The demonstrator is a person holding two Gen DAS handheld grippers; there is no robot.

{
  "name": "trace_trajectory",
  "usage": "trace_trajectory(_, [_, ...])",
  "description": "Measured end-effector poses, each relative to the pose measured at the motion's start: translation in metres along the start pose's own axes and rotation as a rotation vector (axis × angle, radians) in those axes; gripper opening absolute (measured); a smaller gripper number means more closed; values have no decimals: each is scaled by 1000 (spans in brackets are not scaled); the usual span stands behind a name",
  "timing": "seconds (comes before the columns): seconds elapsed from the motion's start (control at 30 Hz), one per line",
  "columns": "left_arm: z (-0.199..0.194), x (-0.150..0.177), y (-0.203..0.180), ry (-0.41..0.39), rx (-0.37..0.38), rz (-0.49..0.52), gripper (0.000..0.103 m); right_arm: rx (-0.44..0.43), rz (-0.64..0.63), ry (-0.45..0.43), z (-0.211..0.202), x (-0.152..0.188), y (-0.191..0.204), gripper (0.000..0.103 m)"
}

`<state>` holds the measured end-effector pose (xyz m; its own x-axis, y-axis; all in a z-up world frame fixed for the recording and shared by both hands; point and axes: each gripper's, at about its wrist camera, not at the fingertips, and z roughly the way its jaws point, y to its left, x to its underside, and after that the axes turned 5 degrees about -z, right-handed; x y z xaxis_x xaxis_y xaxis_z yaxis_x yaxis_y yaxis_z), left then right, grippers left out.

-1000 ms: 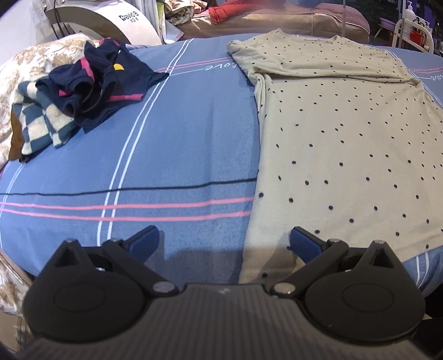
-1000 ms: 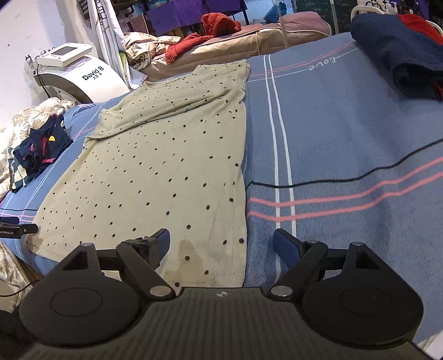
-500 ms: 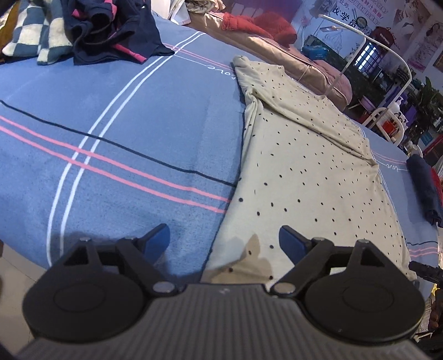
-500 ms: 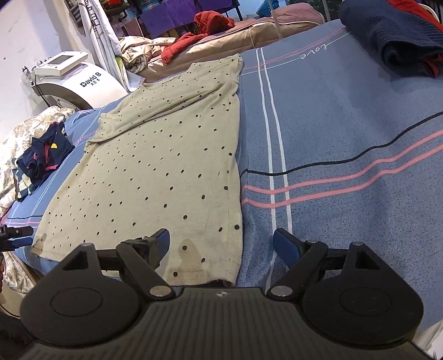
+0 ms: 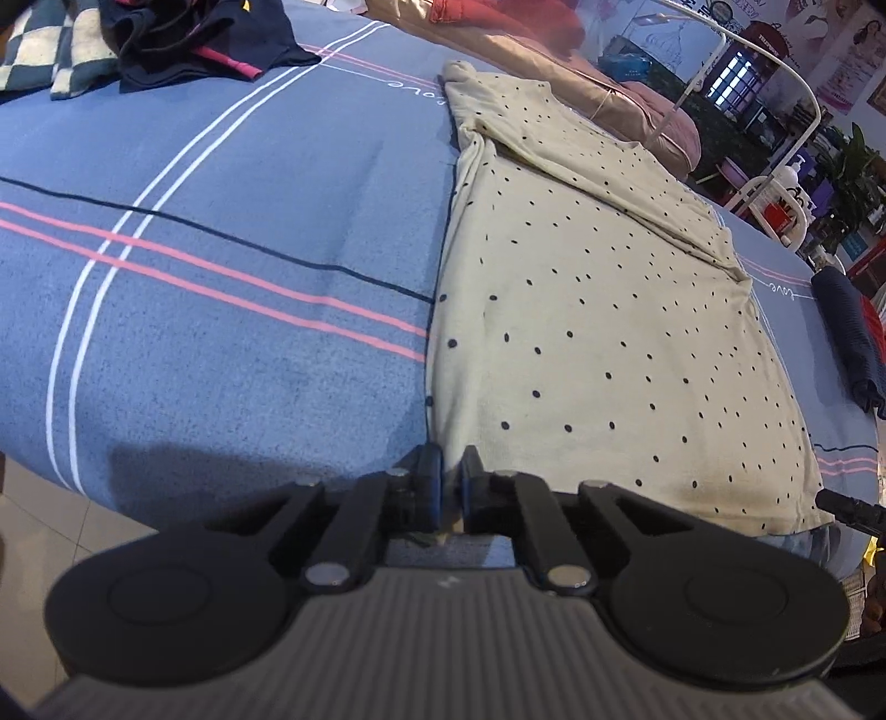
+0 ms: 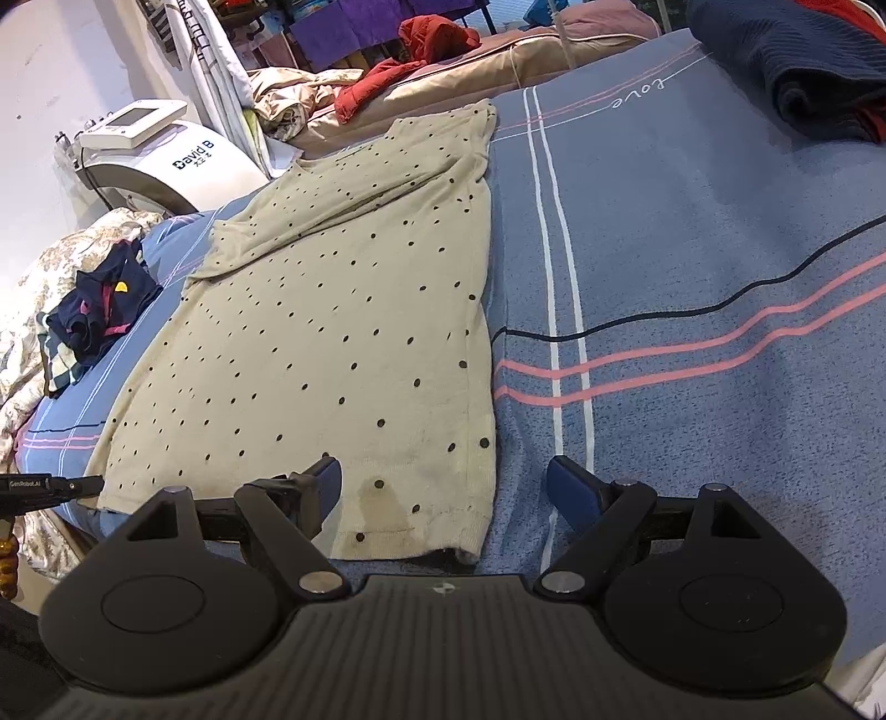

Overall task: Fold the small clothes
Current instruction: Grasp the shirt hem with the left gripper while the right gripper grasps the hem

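Left wrist view: left gripper [image 5: 447,476] at bottom middle, fingers pinched together on the near left corner of the shirt [image 5: 598,332]; corner itself mostly hidden behind the fingers. Beige shirt with small black dots, flat on the blue bedspread [image 5: 221,288], filling the middle and right of the frame. Top sleeves folded in. Tiny upside-down "love" stitched on the bedspread at top middle. Dark clothes pile [image 5: 183,39] cut off at upper left. Folded dark knit [image 5: 847,332] half hidden at right edge.

Right wrist view: right gripper [image 6: 443,487] at bottom, fingers wide apart, either side of the shirt's [image 6: 343,332] near right corner. Brownish stain near the hem. "David B" readable on the white machine [image 6: 166,149] at upper left. "GenRobot.AI" on the black tool at far left, hard to read.
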<state>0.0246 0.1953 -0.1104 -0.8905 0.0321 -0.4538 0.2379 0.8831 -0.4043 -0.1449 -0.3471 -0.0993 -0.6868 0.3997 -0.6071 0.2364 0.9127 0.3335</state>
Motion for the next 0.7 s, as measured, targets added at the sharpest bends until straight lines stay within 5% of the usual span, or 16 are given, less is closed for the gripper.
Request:
trace_trajectory(0.07, [-1,-2,-8,4,-6,15,4,26,-17,7,0,1,2,97])
trace_trajectory(0.13, [0,-4,-17,7,11,26,4,46,-9,12,-1,1,1,24])
trace_trajectory(0.43, [-8,-34,-33,-22,10,44,3,-25,17,54,-15,-11,9,10])
trace_trajectory(0.6, [-3,-85,-42,-57,2,89,3,-142,98,42,-4,-56,1,10])
trace_trajectory(0.7, [-12,-96,-38,-98,7,64,3,-125,73,52,9,-85,-1,10])
